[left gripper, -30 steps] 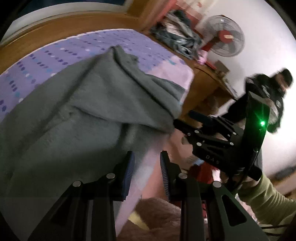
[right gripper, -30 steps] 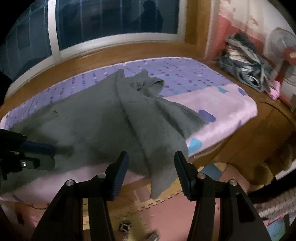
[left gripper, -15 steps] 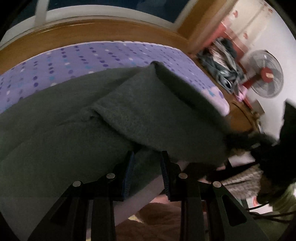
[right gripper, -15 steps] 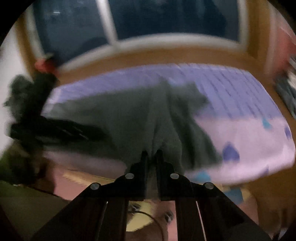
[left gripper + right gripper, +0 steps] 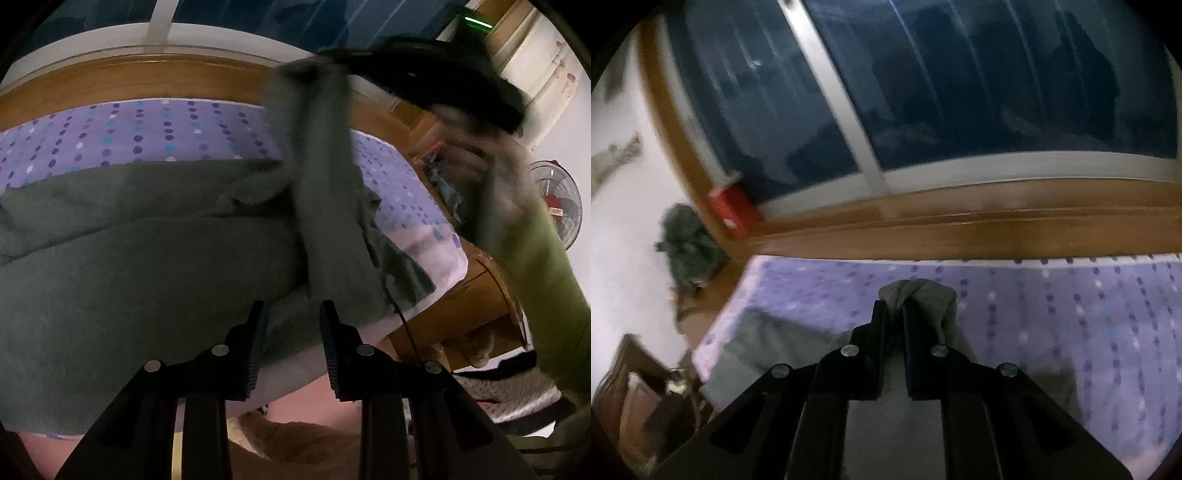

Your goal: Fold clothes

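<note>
Grey garment [image 5: 925,295] end between blurred fingers [image 5: 879,332]

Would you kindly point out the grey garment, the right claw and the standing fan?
grey garment [image 5: 155,280]: left wrist view, flat body.
right claw [image 5: 894,314]: right wrist view, between fingertips.
standing fan [image 5: 559,201]: left wrist view, red hub.

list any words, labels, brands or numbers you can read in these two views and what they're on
None can be read.
Fan: a pale label on its red hub, too small and blurred to read.
Red box by the window frame: a small white mark, blurred beyond reading.
Grey garment, dotted sheet, both grippers: no print visible.
</note>
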The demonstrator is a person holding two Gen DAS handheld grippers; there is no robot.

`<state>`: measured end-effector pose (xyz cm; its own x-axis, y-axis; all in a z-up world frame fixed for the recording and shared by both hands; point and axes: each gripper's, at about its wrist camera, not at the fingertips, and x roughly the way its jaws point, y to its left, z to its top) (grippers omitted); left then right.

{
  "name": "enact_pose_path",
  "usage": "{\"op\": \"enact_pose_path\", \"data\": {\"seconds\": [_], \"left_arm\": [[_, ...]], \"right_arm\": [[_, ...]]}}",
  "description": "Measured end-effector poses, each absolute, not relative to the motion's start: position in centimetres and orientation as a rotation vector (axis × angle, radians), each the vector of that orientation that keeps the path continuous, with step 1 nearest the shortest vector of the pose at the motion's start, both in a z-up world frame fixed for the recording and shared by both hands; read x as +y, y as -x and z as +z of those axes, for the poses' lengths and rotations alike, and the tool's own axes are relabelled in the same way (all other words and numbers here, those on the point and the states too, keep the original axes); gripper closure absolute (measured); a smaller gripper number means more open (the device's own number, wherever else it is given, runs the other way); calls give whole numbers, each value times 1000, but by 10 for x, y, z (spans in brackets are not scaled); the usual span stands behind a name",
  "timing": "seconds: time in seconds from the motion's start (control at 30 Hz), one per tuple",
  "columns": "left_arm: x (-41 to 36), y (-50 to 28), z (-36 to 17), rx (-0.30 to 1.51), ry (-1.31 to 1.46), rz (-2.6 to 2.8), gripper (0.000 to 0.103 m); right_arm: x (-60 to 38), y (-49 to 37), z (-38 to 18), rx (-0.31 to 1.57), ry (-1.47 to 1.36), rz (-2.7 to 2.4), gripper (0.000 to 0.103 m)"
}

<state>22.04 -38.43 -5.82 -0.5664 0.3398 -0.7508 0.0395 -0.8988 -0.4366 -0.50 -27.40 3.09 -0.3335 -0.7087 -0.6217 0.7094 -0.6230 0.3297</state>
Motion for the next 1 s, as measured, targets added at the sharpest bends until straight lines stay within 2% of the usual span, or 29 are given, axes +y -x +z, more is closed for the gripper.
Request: {"op": "enact_pose_path", "data": {"seconds": [0.1,0.17,0.23,0.3,0.37,0.57,0.63,0.8,1.0], "left_arm": [[-385,-212,-61,-608,1362,2541,75],[-386,-203,-64,-611,1362,2522,75],[-388,-195,-66,-614,1361,2503,74],[-386,-183,-71,-609,1368,2479,73],[-384,-168,-76,-601,1377,2452,71],[-377,-120,-82,-582,1330,2384,71],[-380,-108,-74,-555,1285,2420,79],[-409,-73,-48,-525,1205,2595,82],[-489,-56,-47,-795,1230,2679,82]], "right_arm": [[-315,40,-8,137,-1104,-2070,92],[-325,50,-27,195,-1194,-2084,82],[-316,51,-34,179,-1239,-2085,77],[-293,46,-28,118,-1235,-2083,67],[-266,34,-19,77,-1216,-2106,52],[-185,-10,-15,130,-1226,-2165,50],[-162,-26,-22,176,-1254,-2187,50],[-141,-60,-49,249,-1309,-2180,50],[-162,-80,-70,365,-1265,-2125,50]]}}
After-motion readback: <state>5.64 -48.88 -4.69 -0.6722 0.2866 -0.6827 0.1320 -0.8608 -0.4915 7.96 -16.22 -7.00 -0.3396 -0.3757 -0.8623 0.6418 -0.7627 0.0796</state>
